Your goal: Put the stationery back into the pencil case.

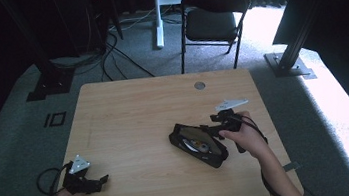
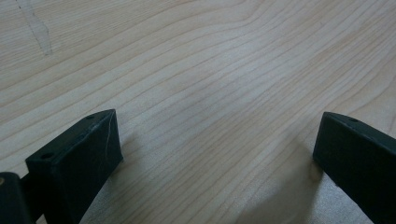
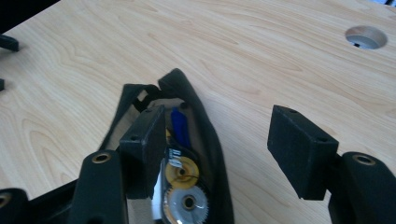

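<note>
We hold our left gripper [image 1: 103, 179] wide-jawed at seven o'clock, our right gripper [image 1: 210, 133] spread at four o'clock.

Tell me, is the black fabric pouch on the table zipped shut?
No, the black fabric pouch gapes open, showing a yellow disc and a silver toothed wheel inside.

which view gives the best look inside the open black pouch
The right gripper view: the black pouch gapes open close up, showing a yellow disc, a silver toothed disc and something blue. The high view shows the pouch small and dim beside the right gripper. The left gripper view faces the table.
</note>
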`<action>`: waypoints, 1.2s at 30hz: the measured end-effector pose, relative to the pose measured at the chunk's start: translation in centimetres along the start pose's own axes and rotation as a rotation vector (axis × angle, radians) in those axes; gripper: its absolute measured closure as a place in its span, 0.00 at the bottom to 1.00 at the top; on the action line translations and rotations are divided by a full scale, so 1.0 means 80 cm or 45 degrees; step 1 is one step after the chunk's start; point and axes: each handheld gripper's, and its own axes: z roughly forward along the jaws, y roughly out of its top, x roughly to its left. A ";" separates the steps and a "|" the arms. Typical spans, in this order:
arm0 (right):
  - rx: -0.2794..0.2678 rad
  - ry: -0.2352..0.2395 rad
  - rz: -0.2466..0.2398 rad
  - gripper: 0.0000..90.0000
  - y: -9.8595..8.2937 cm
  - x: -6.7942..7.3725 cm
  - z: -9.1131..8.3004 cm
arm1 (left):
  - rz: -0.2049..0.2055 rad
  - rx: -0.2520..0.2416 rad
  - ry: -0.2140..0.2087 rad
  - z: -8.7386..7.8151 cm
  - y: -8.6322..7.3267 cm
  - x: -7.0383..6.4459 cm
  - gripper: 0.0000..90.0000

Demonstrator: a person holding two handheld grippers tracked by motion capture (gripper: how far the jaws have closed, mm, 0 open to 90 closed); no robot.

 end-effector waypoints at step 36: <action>0.047 -0.296 0.214 0.36 -0.090 -0.070 -0.006 | 0.000 0.000 0.000 0.000 0.000 0.000 0.01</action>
